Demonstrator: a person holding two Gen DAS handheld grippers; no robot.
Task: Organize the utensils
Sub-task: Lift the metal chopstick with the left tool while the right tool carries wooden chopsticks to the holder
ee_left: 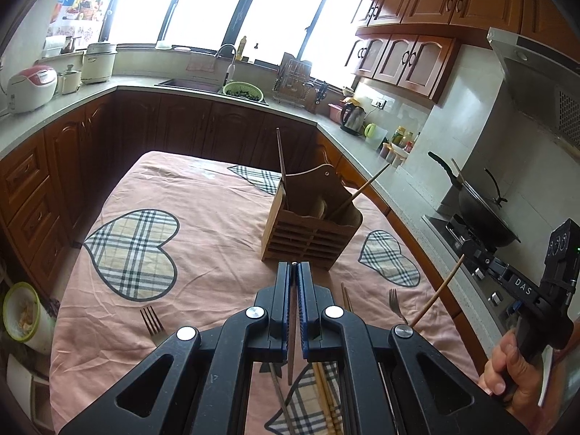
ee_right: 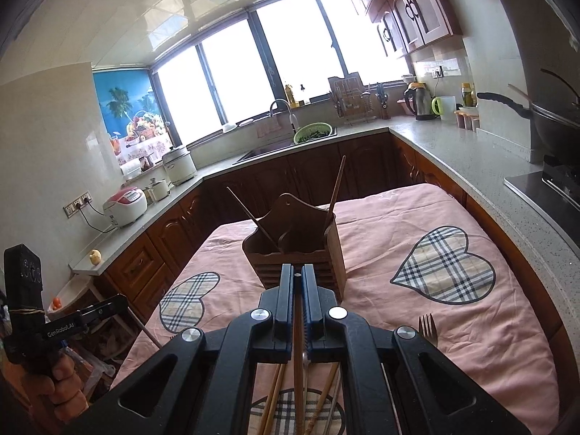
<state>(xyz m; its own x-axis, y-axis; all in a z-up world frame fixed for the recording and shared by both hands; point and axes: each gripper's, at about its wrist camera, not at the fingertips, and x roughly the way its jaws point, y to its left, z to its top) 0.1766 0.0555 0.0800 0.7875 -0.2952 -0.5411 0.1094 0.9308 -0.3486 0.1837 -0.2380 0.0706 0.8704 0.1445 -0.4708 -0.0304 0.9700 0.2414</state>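
A wooden utensil holder (ee_left: 311,228) stands on the pink cloth with a dark chopstick (ee_left: 281,152) and a lighter one (ee_left: 362,190) leaning in it; it also shows in the right wrist view (ee_right: 295,250). My left gripper (ee_left: 294,266) is shut on a dark wooden chopstick (ee_left: 291,340), just short of the holder. My right gripper (ee_right: 298,272) is shut on a brown chopstick (ee_right: 298,359), close to the holder's front. In the left wrist view the right gripper's chopstick (ee_left: 436,291) sticks out at the right. Loose chopsticks (ee_right: 272,398) and forks (ee_left: 151,320) (ee_right: 428,328) lie on the cloth.
The table with the pink heart-patterned cloth (ee_left: 203,199) sits inside a U-shaped kitchen counter (ee_left: 369,152). A stove with a black wok (ee_left: 482,214) is at the right. A sink with a green colander (ee_left: 242,91) is at the back. Rice cookers (ee_left: 30,88) stand at the left.
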